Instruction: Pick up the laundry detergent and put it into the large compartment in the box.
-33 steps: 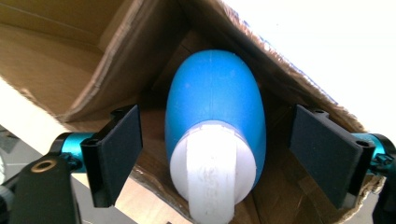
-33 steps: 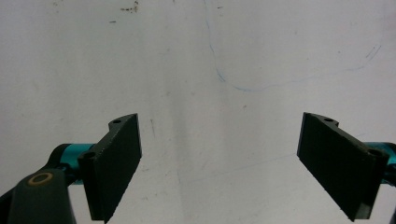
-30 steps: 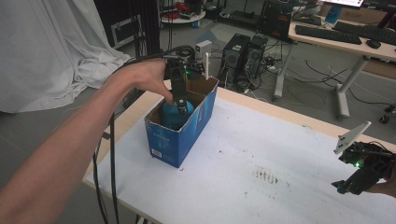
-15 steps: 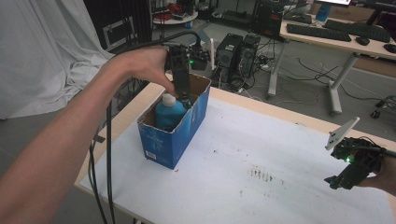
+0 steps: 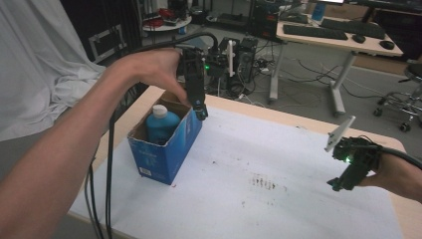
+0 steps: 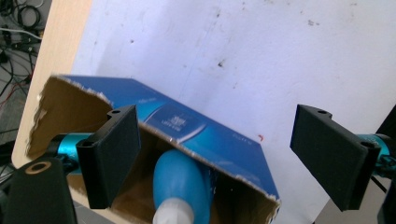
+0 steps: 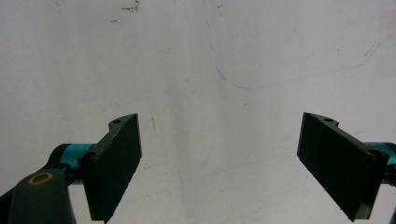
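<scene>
- The left hand-held gripper (image 5: pixel 200 110) is hanging wide open above the blue box (image 5: pixel 166 142) holding a blue bottle (image 5: pixel 161 124).
- The right hand-held gripper (image 5: pixel 341 185) is hovering wide open over the table (image 5: pixel 278 164).

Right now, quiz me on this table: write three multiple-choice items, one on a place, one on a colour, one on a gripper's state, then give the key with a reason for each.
1. Where is the bottle?
A. Lying on the white table cover
B. Standing inside the open blue box
C. Held in the right gripper

2. What colour is the bottle's cap?
A. White
B. Red
C. Black

3. How does the left gripper stand?
A. Shut on the bottle
B. Shut on the box wall
C. Open, above the box's rim

Key: 1 B, the high view shows the bottle upright between the box walls. 2 A, the cap is white above a blue body. 3 C, the left gripper view shows its jaws wide apart with nothing between them but the box edge below.
</scene>
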The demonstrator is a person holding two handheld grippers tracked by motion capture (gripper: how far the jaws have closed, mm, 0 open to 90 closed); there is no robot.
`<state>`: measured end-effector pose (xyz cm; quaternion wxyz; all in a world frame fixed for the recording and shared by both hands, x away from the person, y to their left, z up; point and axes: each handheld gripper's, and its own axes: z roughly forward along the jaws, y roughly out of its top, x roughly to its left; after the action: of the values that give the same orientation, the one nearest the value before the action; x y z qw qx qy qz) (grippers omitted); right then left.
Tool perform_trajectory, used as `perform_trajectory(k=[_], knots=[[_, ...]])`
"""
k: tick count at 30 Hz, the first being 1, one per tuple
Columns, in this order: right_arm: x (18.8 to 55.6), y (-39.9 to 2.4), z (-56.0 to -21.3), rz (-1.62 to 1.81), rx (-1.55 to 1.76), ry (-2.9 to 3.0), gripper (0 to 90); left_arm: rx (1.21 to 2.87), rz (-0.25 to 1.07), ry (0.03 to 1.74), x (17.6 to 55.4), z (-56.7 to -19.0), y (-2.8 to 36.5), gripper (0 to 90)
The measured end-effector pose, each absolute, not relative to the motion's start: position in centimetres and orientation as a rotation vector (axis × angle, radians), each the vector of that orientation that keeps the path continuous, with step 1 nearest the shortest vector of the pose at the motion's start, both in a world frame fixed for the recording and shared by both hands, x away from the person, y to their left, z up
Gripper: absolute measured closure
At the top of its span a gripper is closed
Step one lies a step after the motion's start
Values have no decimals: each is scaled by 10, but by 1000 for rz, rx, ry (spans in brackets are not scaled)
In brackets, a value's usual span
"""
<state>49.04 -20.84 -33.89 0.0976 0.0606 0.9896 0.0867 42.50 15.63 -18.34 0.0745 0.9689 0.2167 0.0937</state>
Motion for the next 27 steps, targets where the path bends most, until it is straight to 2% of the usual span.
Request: perform_trajectory(k=[12,27], knots=[[489,-206,-338,255,177,2932,130,2934,259,527,430,-194,111,161],[487,-204,-335,275,175,2924,130,2947,215,443,430,-224,77,160]])
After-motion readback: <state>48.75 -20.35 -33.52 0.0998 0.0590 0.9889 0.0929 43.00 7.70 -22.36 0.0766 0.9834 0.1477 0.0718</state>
